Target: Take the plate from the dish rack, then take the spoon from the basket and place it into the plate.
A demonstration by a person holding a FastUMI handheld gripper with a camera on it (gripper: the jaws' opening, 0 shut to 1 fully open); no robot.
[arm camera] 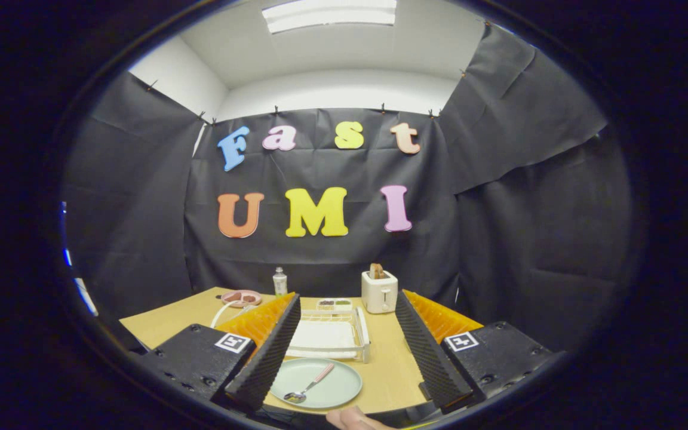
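Observation:
A pale green plate (pixel 320 383) lies flat on the wooden table (pixel 389 364), low between my fingers and nearer the left one. A spoon (pixel 308 386) with a pink handle and a metal bowl rests inside the plate, handle pointing away toward the rack. The white dish rack (pixel 335 335) stands just beyond the plate, between the fingertips. My gripper (pixel 344 306) is open wide, raised above the table, and nothing is held between its fingers.
A white toaster (pixel 379 291) with a slice of bread stands at the table's back. Left of it are a small divided tray (pixel 334 304), a small bottle (pixel 280 281) and a pink dish (pixel 241 297). A bit of a hand (pixel 353 418) shows under the plate.

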